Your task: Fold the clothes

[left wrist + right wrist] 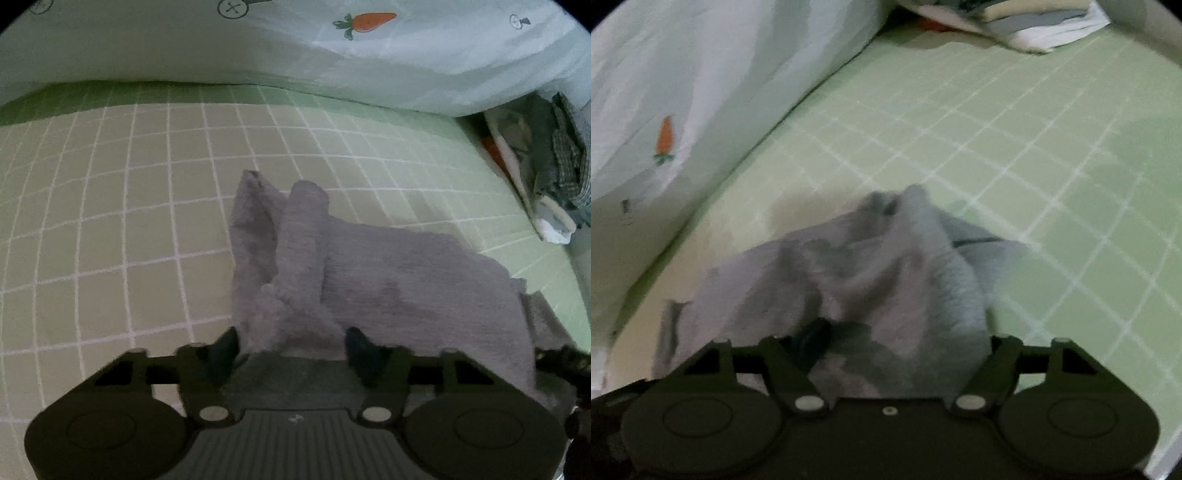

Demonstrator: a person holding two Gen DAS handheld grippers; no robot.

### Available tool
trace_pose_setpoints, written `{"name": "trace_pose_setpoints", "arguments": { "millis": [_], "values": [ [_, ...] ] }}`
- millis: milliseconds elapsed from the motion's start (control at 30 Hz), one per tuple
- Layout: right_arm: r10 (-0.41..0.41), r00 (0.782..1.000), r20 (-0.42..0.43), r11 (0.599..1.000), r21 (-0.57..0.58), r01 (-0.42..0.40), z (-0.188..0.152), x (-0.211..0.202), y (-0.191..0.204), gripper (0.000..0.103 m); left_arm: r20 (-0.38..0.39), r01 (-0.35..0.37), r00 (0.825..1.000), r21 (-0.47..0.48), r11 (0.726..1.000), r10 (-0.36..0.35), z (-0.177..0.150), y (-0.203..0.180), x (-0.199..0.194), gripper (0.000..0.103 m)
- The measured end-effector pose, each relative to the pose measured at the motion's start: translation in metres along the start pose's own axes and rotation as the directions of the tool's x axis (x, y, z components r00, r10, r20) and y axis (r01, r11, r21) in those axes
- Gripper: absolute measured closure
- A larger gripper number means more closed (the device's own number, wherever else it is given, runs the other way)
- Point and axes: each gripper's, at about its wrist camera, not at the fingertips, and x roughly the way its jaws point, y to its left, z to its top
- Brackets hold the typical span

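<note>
L gripper [291,347] was parted w/ grey garment [369,280] between fingers; R gripper [897,343] cloth-covered, grip state unclear; green checked sheet [110,221] beneath.

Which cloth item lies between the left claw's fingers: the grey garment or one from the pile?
The grey garment, spread on the green checked sheet; the pile lies apart, far right.

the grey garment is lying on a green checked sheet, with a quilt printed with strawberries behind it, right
Not quite. The grey garment does lie on the green checked sheet, but the pale quilt behind it is printed with carrots, not strawberries. The left wrist view shows an orange carrot with green leaves most clearly, and the right wrist view shows another.
</note>
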Motion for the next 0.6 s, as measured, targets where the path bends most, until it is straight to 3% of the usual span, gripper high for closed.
{"name": "trace_pose_setpoints", "arguments": {
  "millis": [33, 67, 100, 133, 400, 600],
  "values": [
    [0.004, 1.0, 0.003, 1.0, -0.008, -0.004, -0.001, -0.002, 0.002, 0.046, -0.008, 0.03, 1.0, -0.028, 0.999, -0.03, -0.002, 0.001, 0.0, 0.068],
    [0.008, 1.0, 0.007, 1.0, -0.016, -0.008, -0.001, -0.004, 0.004, 0.054, -0.012, 0.048, 0.999, -0.067, 0.997, -0.049, -0.004, 0.002, 0.0, 0.07],
    [0.012, 1.0, 0.01, 1.0, -0.024, -0.011, -0.002, -0.006, 0.007, 0.073, -0.014, 0.065, 0.998, -0.106, 0.992, -0.066, -0.006, 0.003, -0.001, 0.075],
    [0.016, 1.0, 0.014, 0.999, -0.031, -0.015, -0.002, -0.008, 0.009, 0.078, -0.006, 0.064, 0.998, -0.098, 0.993, -0.065, -0.008, 0.002, -0.004, 0.081],
    [0.092, 0.983, 0.158, 0.996, -0.03, -0.088, -0.004, -0.069, 0.01, 0.083, 0.031, 0.184, 0.983, -0.123, 0.975, -0.181, -0.022, -0.012, -0.035, 0.085],
    [0.136, 0.967, 0.218, 0.991, -0.031, -0.132, 0.006, -0.109, -0.005, 0.083, 0.058, 0.245, 0.969, -0.066, 0.967, -0.241, -0.031, -0.062, -0.055, 0.086]
  ]
}}
